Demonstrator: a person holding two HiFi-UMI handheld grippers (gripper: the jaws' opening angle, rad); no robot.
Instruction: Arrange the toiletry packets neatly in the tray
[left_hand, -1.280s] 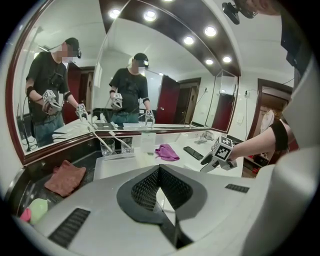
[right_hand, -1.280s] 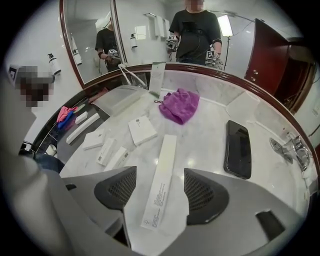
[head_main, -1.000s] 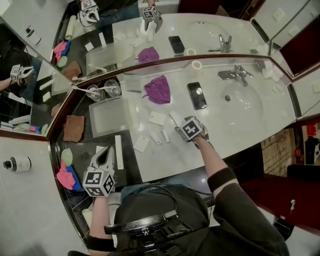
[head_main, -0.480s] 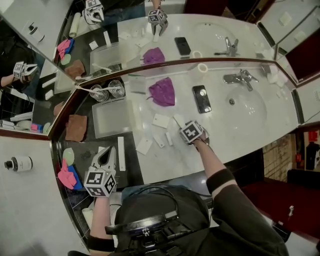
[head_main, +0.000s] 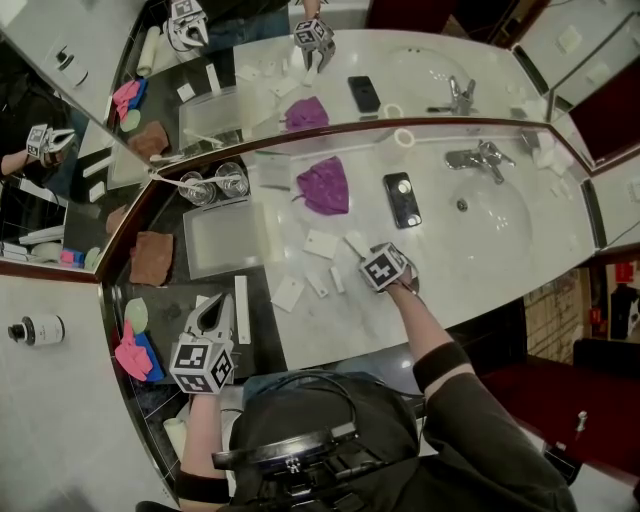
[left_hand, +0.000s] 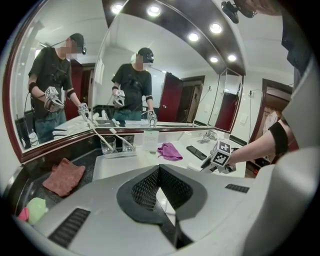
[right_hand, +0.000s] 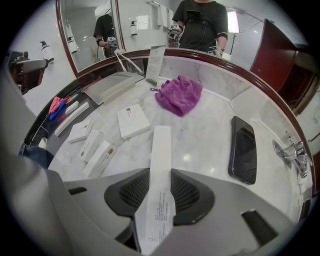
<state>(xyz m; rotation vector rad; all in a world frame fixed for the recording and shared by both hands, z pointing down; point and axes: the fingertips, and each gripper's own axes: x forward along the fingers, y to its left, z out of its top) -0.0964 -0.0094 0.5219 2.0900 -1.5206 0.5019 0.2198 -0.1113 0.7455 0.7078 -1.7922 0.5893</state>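
White marble bathroom worktop (head_main: 330, 335): right gripper (right_hand: 160, 190), jaws just closing, clamps long flat white toiletry packet (right_hand: 161, 145); left gripper (head_main: 215, 310) fully closed, empty

Long white packet (right_hand: 161, 145), maybe card, between just-closed jaws

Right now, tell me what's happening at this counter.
A person is tidying up at a marble bathroom counter. The right hand-held gripper has just been closing its jaws and now grips a long white packet. The left hand-held gripper is shut and empty. Other packets lie loose on the counter, and the tray looks empty.
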